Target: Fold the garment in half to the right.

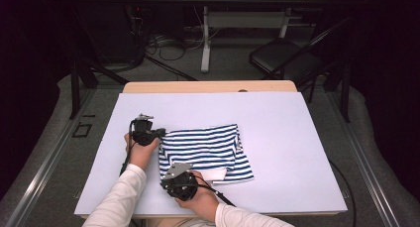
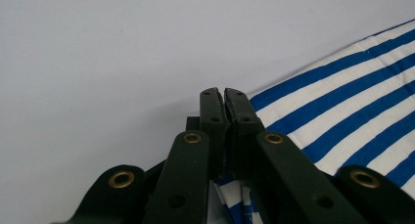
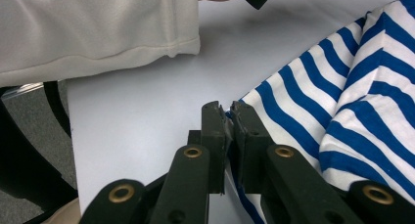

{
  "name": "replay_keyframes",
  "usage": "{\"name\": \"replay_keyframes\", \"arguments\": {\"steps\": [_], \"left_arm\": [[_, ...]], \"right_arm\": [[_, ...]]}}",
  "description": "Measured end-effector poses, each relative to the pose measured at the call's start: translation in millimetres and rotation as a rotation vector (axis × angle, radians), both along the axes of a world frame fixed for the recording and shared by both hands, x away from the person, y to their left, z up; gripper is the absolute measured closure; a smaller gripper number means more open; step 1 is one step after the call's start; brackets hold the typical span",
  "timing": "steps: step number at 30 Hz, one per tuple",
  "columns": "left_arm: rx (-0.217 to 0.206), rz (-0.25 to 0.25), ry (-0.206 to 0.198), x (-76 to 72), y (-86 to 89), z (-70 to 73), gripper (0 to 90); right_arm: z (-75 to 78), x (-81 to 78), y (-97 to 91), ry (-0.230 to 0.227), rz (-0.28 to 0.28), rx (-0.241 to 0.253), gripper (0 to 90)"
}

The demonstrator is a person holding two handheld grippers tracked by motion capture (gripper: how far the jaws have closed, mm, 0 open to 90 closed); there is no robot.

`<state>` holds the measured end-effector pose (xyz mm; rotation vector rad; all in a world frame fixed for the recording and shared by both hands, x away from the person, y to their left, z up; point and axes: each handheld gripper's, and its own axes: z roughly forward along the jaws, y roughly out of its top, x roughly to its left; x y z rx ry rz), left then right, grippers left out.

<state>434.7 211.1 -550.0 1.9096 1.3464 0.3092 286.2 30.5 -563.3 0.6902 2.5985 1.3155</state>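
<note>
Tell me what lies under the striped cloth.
The striped cloth lies folded on the white board. A white piece pokes out at its near edge. Anything else beneath it is covered and cannot be seen.

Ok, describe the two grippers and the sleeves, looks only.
Both grippers are black. In the gripper views each shows two flat black jaws on black link arms with brass-coloured rivets. The left gripper has a small grey plate on top and a black cable trailing along the forearm. The right gripper carries a grey three-cornered plate and a black cable. The person wears long white sleeves.
</note>
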Motion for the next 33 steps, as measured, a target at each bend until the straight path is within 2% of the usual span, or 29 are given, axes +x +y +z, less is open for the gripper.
{"name": "replay_keyframes", "arguments": {"steps": [14,21,33], "left_arm": [[0.001,0.014,0.002,-9.2,11.7,2.6,87.5],[-0.018,0.024,0.010,-12.2,18.2,0.9,87.5],[-0.013,0.031,0.004,-23.5,27.9,2.5,87.5]], "right_arm": [[0.6,-4.3,0.7,0.012,0.023,0.001,84.5],[-1.0,-6.3,1.0,0.017,0.035,0.001,84.4],[-0.5,-10.4,1.1,0.023,0.061,0.010,84.4]]}}
